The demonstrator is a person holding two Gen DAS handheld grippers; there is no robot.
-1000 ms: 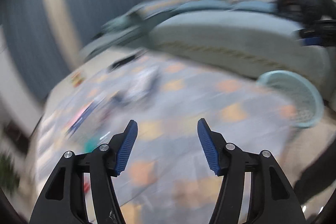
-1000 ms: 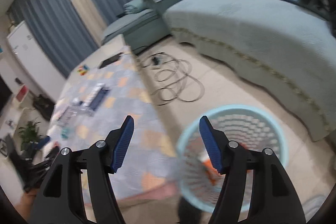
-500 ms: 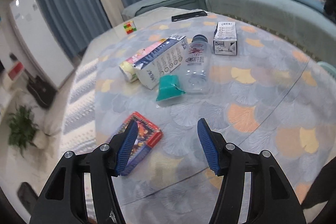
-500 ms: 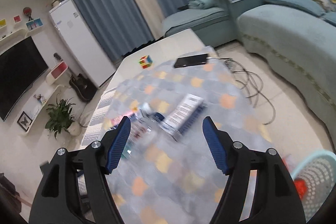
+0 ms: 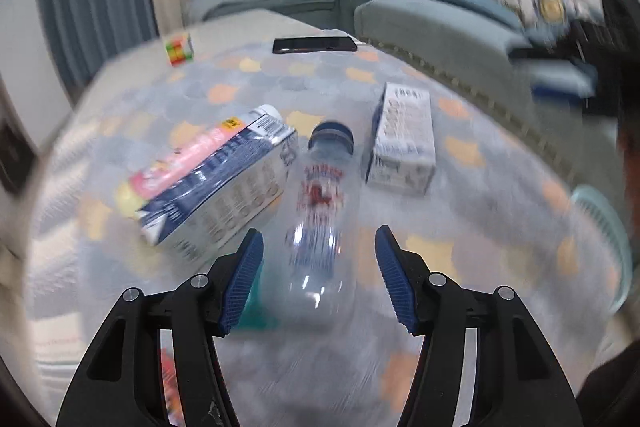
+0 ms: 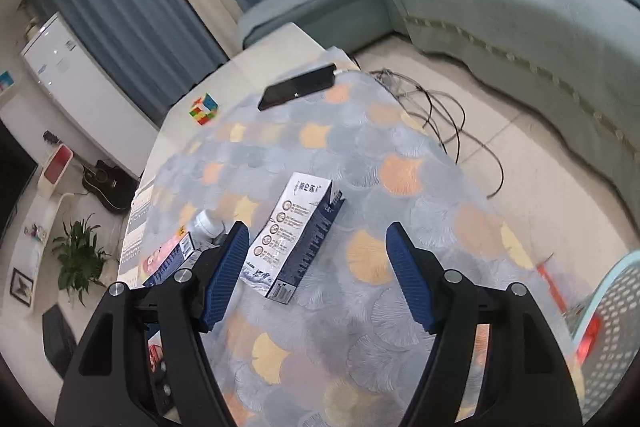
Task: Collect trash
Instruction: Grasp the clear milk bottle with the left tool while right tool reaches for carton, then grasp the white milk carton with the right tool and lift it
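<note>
My left gripper is open, its jaws on either side of the near end of a clear plastic bottle with a blue cap that lies on the table. A long blue-and-white carton lies to its left, and a small white carton to its right. A teal scrap shows by the left finger. My right gripper is open and empty above the table, with the small carton just ahead of its left finger. A light blue mesh basket stands on the floor at the right.
The table has a patterned cloth. A black phone and a colour cube lie at the far end. Cables lie on the floor by a teal sofa. A red packet lies near the left edge.
My left gripper has moved forward over the table up to the bottle. My right gripper has swung down and closer to the table, towards the small carton.
</note>
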